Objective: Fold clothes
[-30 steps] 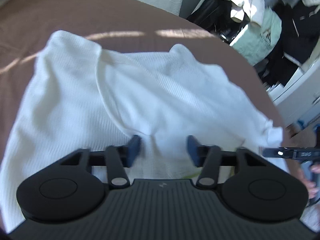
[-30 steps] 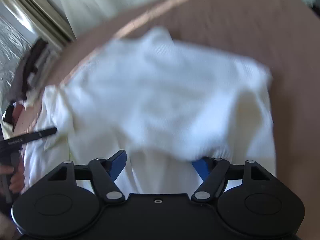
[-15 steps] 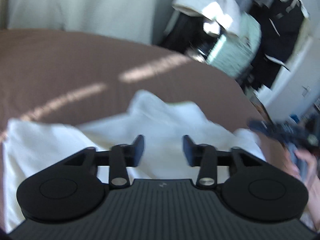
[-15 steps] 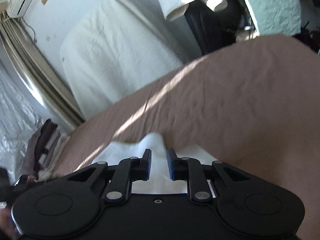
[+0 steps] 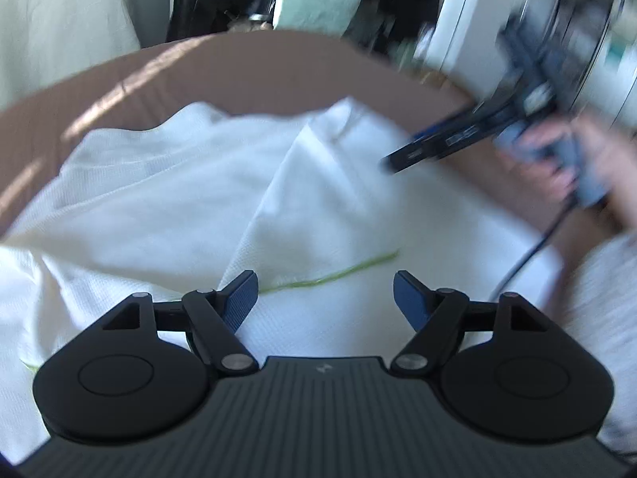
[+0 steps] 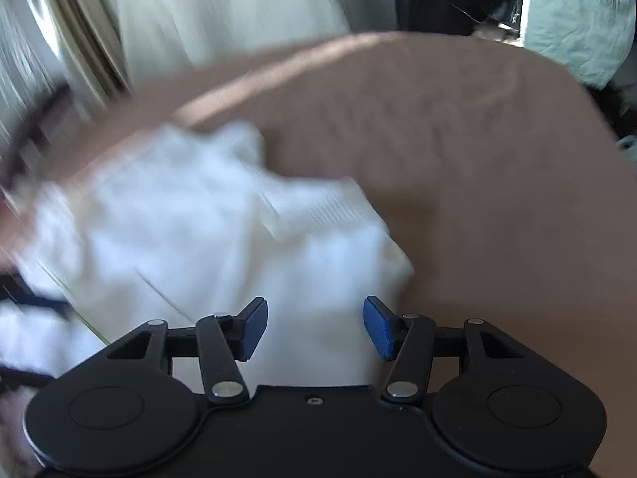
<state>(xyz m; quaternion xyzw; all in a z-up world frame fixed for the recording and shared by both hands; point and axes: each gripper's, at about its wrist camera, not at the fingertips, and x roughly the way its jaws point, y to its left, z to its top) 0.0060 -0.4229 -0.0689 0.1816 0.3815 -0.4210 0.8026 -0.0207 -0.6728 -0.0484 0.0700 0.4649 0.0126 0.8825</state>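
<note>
Both the left gripper (image 5: 324, 294) and the right gripper (image 6: 315, 326) have let go, jaws spreading with nothing pinched, leaving the white garment (image 5: 191, 199) folded over on the brown bed (image 6: 477, 167), so this fold looks laid down.

No wording can be read in either view. In the left wrist view, the blurred right gripper (image 5: 469, 139) at about two o'clock carries a small pale label on its black side, smeared beyond reading. The left gripper's ribbed housing (image 5: 322, 406) at six o'clock bears a tiny pale emblem, not a legible word. In the right wrist view, the pale green quilted garment (image 6: 577, 20) at one o'clock shows a band of dark lettering, too blurred to make out.
</note>
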